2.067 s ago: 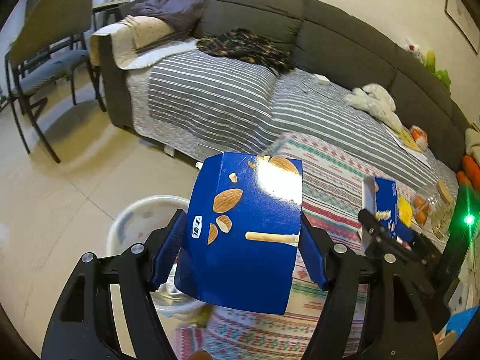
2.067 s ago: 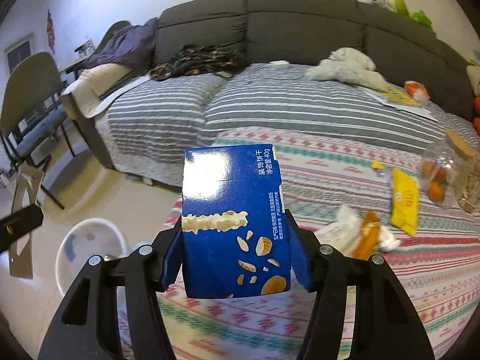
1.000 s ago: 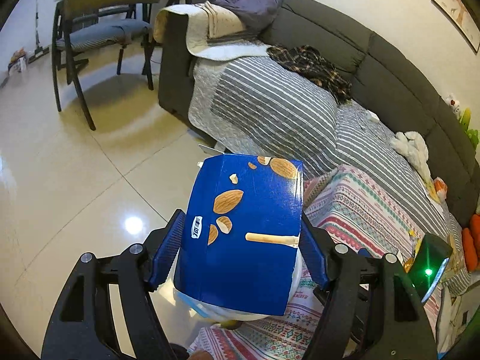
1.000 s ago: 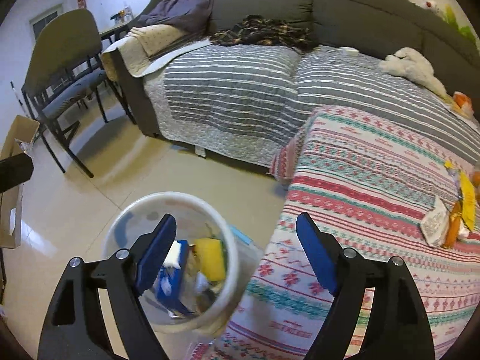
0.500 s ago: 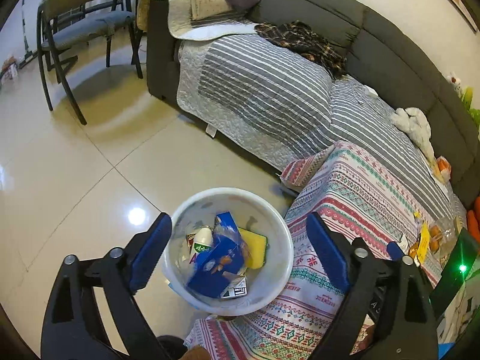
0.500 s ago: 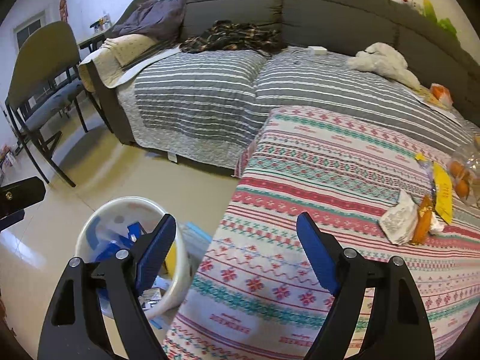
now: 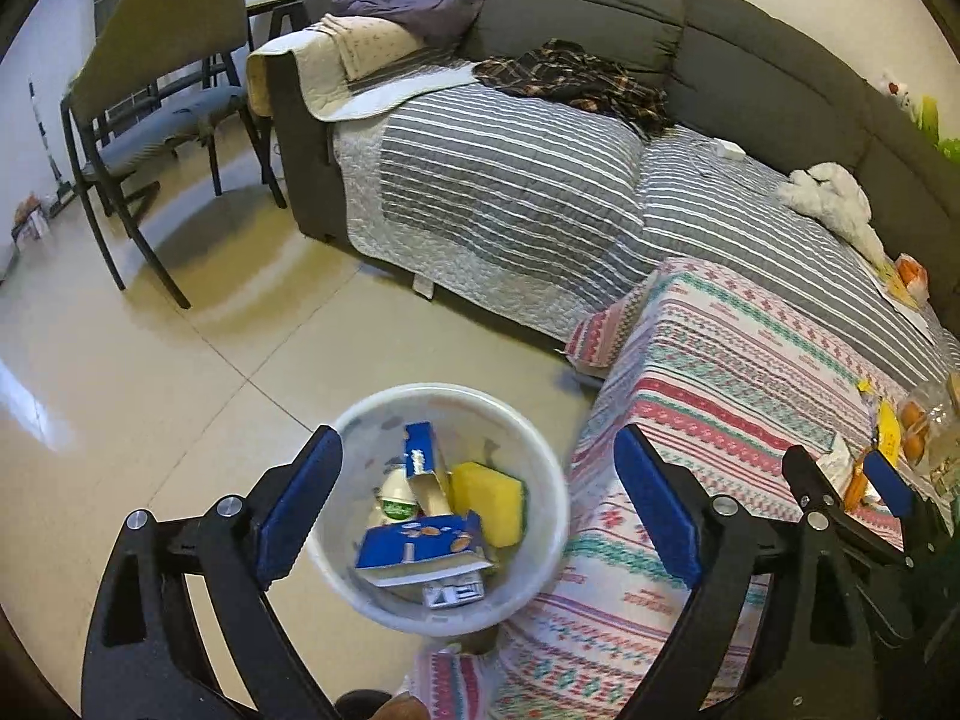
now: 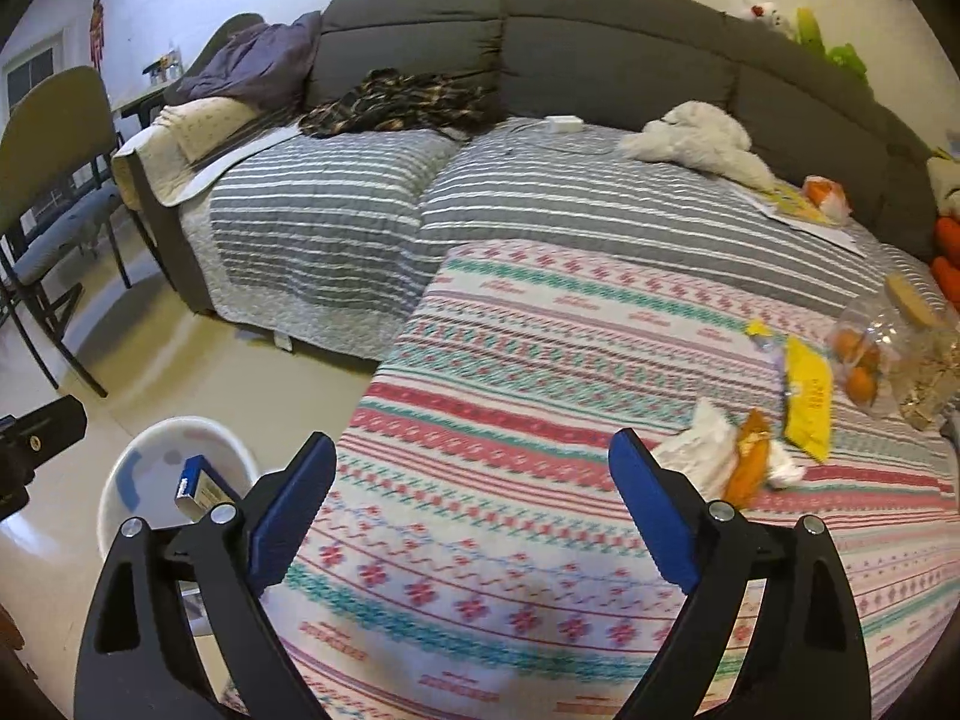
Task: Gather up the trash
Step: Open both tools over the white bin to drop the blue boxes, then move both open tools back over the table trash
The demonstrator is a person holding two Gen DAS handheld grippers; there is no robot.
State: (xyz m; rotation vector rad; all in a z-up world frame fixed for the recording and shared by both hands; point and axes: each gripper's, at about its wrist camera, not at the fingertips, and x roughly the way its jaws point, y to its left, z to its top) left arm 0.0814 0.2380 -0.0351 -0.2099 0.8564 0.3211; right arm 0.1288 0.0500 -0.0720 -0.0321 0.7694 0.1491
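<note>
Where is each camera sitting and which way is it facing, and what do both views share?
Left wrist: on the left gripper, angled down at the white bin on the floor; its open jaws and the right gripper show.
Right wrist: on the right gripper, facing the patterned cloth and sofa; its open jaws show.
Shared: bin, cloth, sofa, yellow wrapper.

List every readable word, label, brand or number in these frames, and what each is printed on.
None reads cleanly.
Blue snack box in the white bin: no legible print.
Grey label under it: characters too blurred.
Yellow packet on the patterned cloth: red print, too small.
Cloth's woven lettering: blurred.
</note>
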